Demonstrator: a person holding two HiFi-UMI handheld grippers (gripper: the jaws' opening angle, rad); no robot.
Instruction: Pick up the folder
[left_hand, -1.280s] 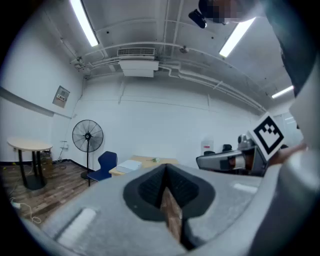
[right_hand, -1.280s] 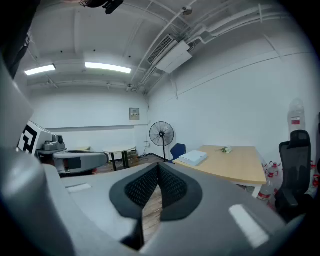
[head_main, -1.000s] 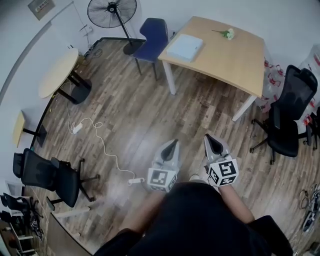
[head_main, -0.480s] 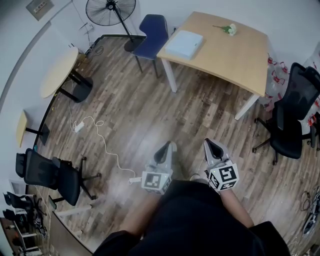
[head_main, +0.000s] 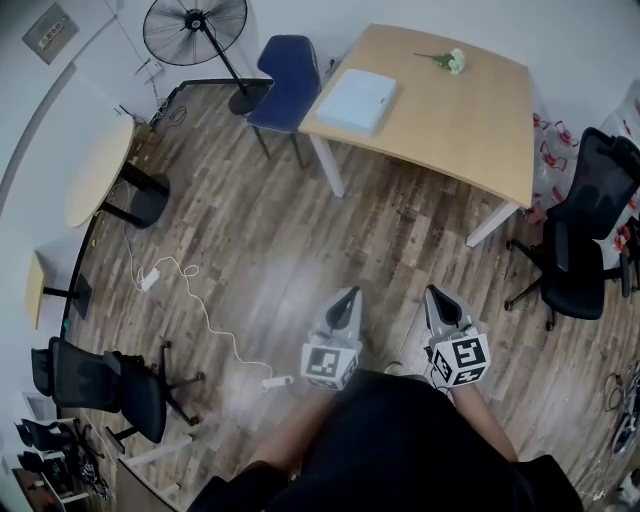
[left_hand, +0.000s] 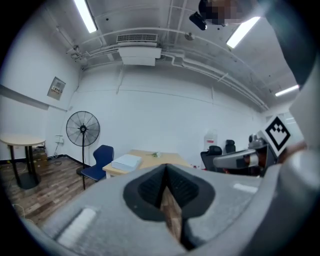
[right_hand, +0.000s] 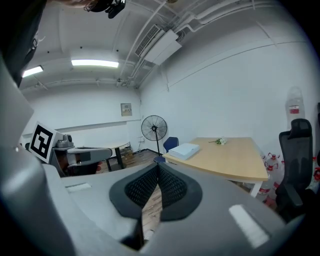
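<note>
Head view: left claw (head_main: 349, 294) and right claw (head_main: 434, 293), closed and empty, hang well short of the bench (head_main: 470, 115), needing to open near its folder (head_main: 352, 100).

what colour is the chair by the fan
Dark blue chair; the head view shows it best.

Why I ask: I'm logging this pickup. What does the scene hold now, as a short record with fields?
folder: pale, flat on the wooden table, at the corner beside the blue chair
flower: on the table's far side, apart from the folder
left tool: shut, empty, above the floor, short of the table
right tool: shut, empty, beside the left tool
</note>
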